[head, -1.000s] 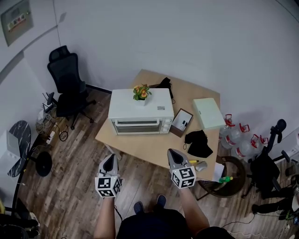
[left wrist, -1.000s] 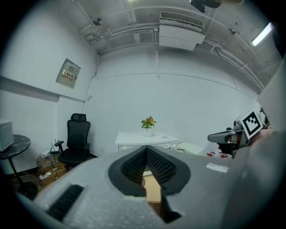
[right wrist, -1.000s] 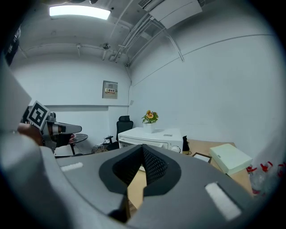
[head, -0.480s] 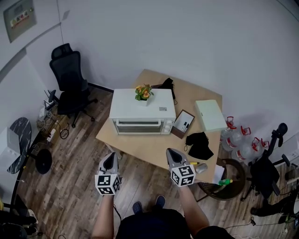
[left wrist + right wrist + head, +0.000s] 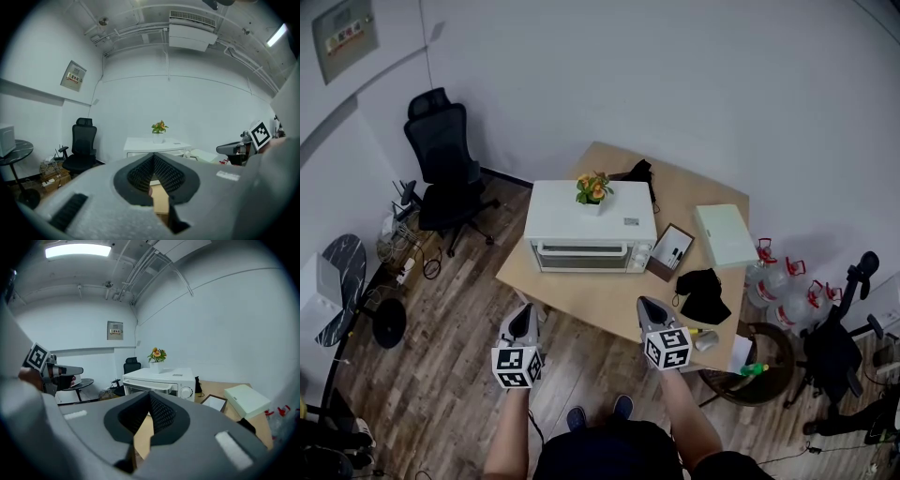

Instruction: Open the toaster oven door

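Drift only toward table (image 5: 609,302) near edge: left hand-held gripper (image 5: 521,319) and right hand-held gripper (image 5: 648,307) pinched together, empty; toaster oven door (image 5: 586,256) untouched, closed.

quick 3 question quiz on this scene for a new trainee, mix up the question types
1. True or false: the door of the toaster oven is already open.
2. What stands on top of the toaster oven? A) a mug B) a potted plant C) a white box
3. Fill in: the left gripper and the right gripper are both clear of the toaster oven, empty, with jaws ____.

Key
1. False: the door is shut.
2. B, the potted plant.
3. shut
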`<action>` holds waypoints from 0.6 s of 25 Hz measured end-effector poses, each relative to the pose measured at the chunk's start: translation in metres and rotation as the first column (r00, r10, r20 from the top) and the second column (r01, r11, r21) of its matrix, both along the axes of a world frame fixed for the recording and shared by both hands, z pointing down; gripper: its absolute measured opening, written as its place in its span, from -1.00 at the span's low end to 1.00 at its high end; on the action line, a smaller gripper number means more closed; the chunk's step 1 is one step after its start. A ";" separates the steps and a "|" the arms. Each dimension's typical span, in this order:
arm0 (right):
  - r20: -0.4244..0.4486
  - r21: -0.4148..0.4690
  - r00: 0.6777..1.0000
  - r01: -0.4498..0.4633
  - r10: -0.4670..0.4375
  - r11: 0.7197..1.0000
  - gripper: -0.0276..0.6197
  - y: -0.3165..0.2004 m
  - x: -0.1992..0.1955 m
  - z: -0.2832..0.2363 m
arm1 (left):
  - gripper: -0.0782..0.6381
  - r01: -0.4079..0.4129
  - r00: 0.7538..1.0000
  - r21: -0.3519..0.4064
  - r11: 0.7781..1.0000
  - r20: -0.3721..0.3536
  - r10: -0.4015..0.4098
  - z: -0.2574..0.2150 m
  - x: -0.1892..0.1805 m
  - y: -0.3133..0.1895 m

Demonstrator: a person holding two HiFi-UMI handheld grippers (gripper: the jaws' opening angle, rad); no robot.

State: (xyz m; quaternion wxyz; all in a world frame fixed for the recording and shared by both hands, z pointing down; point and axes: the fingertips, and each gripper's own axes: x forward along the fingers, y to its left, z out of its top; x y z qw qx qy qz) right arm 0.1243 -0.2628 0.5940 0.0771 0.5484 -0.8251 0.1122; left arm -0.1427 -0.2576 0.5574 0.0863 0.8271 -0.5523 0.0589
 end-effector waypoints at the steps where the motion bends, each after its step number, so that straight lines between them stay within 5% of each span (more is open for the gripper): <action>1: 0.012 -0.004 1.000 0.002 -0.002 1.000 -0.88 -0.003 0.000 0.001 | -0.79 0.003 1.000 0.001 1.000 -0.001 -0.003 0.000 -0.001 0.000; 15: 0.006 -0.010 1.000 0.025 -0.025 1.000 -0.88 -0.051 -0.003 0.001 | -0.79 0.045 0.999 0.010 0.999 -0.015 -0.045 -0.007 -0.013 0.005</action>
